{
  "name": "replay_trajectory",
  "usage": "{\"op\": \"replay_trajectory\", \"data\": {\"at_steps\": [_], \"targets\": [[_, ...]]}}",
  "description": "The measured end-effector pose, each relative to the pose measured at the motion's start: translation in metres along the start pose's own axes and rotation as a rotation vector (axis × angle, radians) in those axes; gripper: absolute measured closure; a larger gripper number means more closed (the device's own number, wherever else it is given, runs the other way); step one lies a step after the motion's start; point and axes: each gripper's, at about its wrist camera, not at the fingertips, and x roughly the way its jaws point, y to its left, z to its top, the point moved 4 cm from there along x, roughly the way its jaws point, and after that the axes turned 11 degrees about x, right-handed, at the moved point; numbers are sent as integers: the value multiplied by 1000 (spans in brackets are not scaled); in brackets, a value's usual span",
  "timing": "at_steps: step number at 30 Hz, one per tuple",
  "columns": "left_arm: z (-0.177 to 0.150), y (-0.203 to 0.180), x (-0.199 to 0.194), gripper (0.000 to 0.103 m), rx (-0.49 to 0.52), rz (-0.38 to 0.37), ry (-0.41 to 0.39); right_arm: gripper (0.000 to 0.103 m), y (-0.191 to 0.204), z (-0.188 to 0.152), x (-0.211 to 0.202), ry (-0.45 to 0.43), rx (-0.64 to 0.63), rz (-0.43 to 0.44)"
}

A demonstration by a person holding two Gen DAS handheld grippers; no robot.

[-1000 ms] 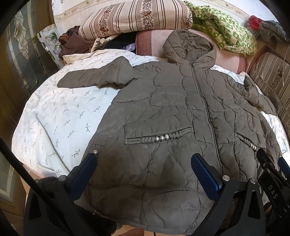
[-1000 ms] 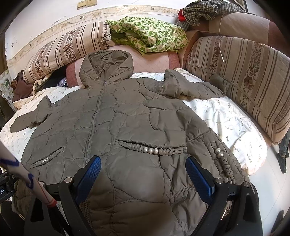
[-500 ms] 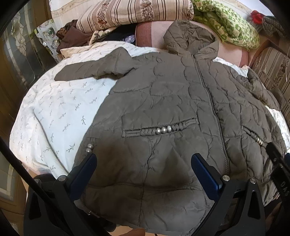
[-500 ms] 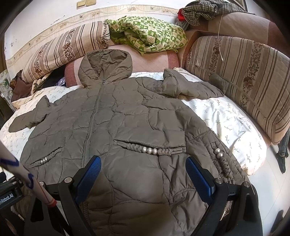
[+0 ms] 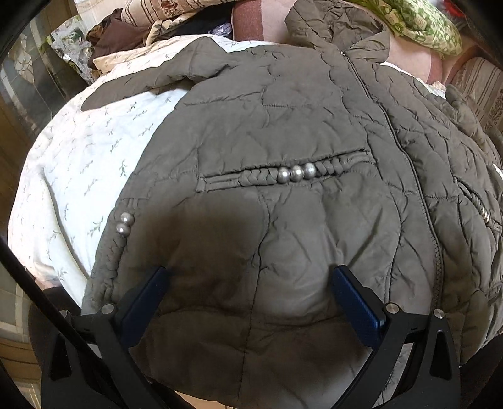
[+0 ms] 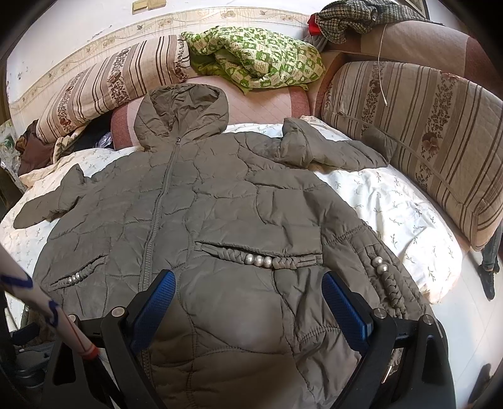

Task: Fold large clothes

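Left wrist view: left tool point(image 5: 250, 284) has dropped in closer to the jacket point(image 5: 283, 132) over the last second. The pocket braid with three beads point(image 5: 296, 173) now sits much larger in frame, just ahead of the fingers, and the hood point(image 5: 333, 22) has slid to the top edge. Jaws spread wide, nothing between them, both blue pads point(image 5: 355, 308) hovering over the quilted panel below that pocket, near the hem. Contact with the fabric: cannot tell.

Right wrist view: right tool point(image 6: 248, 295) barely moved. Jaws wide apart, empty, over the hem panel below the other beaded pocket point(image 6: 258, 260). Jacket lies flat, front up, zipped, on the bed point(image 6: 393, 214); hood against the pillows, one sleeve point(image 6: 333, 151) reaching toward the striped cushion point(image 6: 424, 126), the other sleeve point(image 6: 47, 204) out on the far side of the zipper.

Read: no fold made yet. Left side looks like it's leading an approach to the hem; likely a hem or side-edge grasp next.
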Motion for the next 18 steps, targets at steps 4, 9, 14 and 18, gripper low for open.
{"op": "replay_trajectory", "data": {"at_steps": [4, 9, 14, 18], "targets": [[-6, 4, 6, 0, -49, -44, 11, 6, 0, 0, 0, 0, 0, 0], [-7, 1, 6, 0, -31, -32, 5, 6, 0, 0, 0, -2, -3, 2], [-6, 5, -6, 0, -61, -58, -12, 6, 1, -1, -1, -5, -6, 3], [0, 15, -29, 0, -107, -48, -77, 6, 2, -2, -4, -13, -11, 3]]}}
